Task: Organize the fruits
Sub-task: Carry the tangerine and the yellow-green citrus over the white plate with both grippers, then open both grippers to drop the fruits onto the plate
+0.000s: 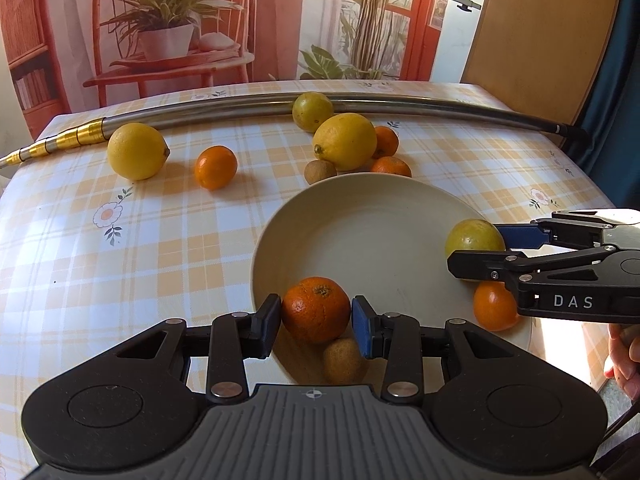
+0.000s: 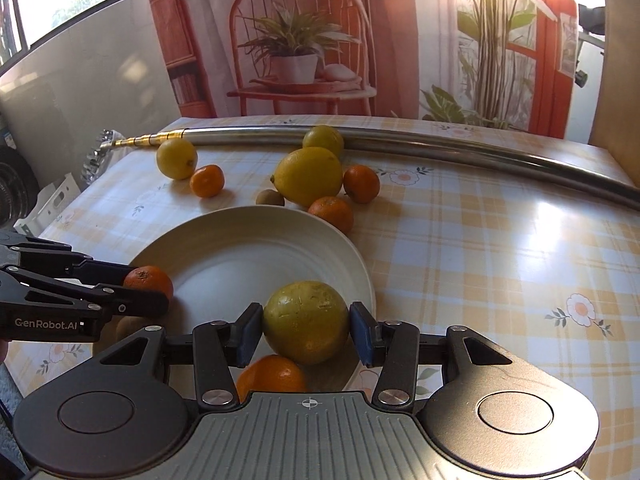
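Glossy checked tablecloth (image 1: 168,248), round plate (image 1: 372,196)

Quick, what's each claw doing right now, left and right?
Left claw: shut on the round orange mandarin.
Right claw: shut on the round yellow-green fruit.

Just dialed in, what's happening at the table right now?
A person is sorting fruit onto a white plate with two handheld grippers. The left gripper is shut on a mandarin at the plate's near edge; the right gripper is shut on a yellow-green fruit over the plate's right side. Neither fruit is released yet. Two lemons, more mandarins and a small brown fruit wait on the checked tablecloth beyond the plate.
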Demonstrator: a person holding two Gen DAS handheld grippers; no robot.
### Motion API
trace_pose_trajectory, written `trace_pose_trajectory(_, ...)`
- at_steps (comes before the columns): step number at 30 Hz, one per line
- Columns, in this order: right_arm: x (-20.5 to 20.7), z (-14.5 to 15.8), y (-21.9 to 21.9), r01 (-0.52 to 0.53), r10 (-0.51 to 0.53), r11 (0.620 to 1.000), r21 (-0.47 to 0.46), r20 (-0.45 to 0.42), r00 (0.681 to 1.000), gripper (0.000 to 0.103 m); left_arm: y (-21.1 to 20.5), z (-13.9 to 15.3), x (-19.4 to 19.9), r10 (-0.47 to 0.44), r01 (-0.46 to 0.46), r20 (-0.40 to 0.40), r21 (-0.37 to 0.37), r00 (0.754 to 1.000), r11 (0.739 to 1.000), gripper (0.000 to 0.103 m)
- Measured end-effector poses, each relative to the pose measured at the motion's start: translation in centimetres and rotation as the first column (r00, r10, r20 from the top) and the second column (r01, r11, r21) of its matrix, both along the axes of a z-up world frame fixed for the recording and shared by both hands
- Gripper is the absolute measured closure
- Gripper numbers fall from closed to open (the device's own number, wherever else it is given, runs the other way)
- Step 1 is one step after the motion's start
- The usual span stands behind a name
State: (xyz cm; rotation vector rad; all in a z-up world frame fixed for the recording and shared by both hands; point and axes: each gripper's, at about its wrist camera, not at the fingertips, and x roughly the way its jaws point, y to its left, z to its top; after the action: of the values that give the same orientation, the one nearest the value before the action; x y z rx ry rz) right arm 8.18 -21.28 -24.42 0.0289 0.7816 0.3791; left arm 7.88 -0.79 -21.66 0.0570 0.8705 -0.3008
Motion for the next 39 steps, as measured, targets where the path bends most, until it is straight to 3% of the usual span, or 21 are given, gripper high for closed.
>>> trace_pose_trajectory(8, -0.5, 0.3, -0.1, 0.006, -0.004, 1.000, 0.025, -0.069, 0.998, 0.059, 0.1, 0.0, -0.3, 0.002, -0.002, -0.005, -0.012, 1.000, 1.000, 0.062)
trace_pose_trajectory(17, -0.9, 0.6, 0.0, 0.007, -0.005, 1.000, 0.024, -0.070, 0.998, 0.059, 0.0, 0.1, -0.6, 0.003, -0.003, 0.001, -0.014, 1.000, 1.000, 0.061)
trace_pose_trajectory(32, -1.5, 2.9, -1.1, 0.044, -0.047, 0.998, 0.036, 0.081, 0.996, 0.057, 0.5, 1.4, -1.4, 0.036, -0.032, 0.081, -0.045, 0.996, 0.998, 0.057)
trace_pose_trajectory(39, -1.2, 4.9, -2.0, 0.069, -0.063, 0.997, -0.021, 0.192, 0.979, 0.057, 2.3, 3.4, -0.5, 0.072, -0.065, 0.132, -0.059, 0.989, 0.996, 0.057)
